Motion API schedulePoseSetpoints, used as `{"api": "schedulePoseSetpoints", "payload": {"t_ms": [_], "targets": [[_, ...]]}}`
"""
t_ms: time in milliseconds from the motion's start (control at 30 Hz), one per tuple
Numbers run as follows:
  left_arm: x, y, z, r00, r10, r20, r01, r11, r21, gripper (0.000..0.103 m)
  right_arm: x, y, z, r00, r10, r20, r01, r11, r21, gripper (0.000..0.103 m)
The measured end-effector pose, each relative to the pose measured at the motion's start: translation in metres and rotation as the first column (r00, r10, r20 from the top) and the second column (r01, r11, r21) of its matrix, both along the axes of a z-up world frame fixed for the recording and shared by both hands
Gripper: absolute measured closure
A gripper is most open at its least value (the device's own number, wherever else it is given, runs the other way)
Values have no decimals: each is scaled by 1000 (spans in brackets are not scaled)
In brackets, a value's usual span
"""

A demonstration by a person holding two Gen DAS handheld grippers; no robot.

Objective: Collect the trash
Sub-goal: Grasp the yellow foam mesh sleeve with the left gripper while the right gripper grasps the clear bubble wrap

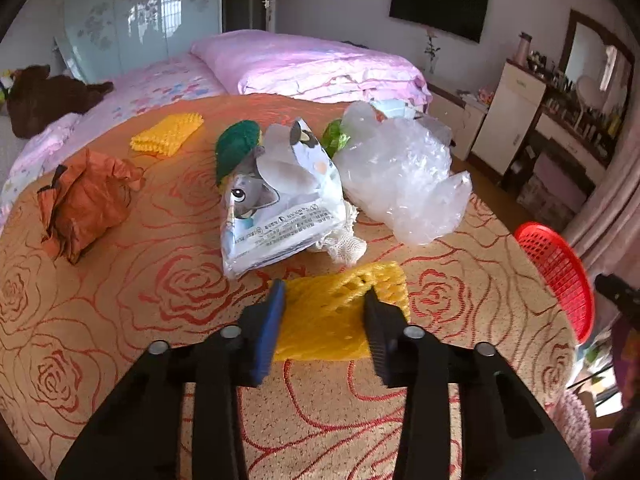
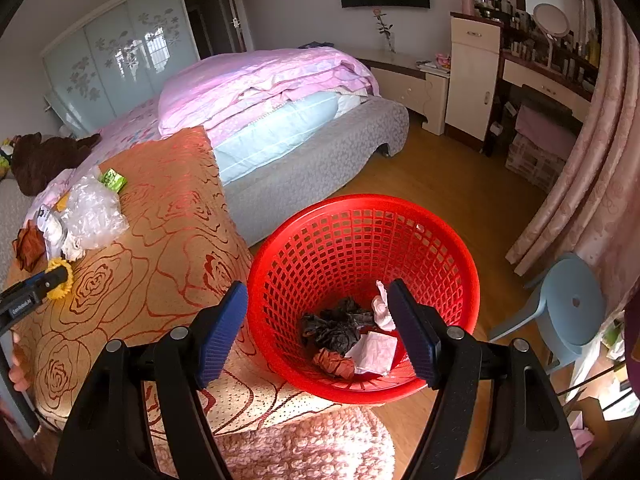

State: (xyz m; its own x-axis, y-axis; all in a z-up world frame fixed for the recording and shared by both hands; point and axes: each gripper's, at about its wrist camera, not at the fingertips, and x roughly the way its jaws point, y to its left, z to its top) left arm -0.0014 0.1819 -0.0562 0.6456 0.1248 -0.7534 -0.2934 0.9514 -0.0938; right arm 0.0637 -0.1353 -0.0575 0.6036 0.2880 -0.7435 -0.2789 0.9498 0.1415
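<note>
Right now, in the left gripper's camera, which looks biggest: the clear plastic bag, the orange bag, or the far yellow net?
1. Clear plastic bag
2. Orange bag, somewhat smaller
3. Far yellow net, smallest, though it lies farther back, so this is unsure.

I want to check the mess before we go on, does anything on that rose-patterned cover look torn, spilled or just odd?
Nothing spilled. The white cat-print packet is torn open at the top, beside crumpled clear plastic. The left gripper squeezes a yellow foam net. The red basket stands upright.
</note>
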Motion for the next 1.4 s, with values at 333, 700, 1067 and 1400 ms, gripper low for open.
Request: {"api": "schedulePoseSetpoints", "payload": {"t_ms": [333,700,1067,1400], "targets": [[-25,4,23,996,29,90,-25,999,-45,78,-6,12,4,999,45,22,-45,999,-2,33],[-43,17,39,982,98,162,-90,994,-58,78,-14,53,23,986,160,52,-162,986,37,32],[-53,23,45,975,127,184,-125,992,-25,78,-6,129,45,958,268,102,-273,961,48,26],[-58,36,40,971,159,180,-153,987,-50,78,10,205,49,925,369,93,-373,927,41,26]]}}
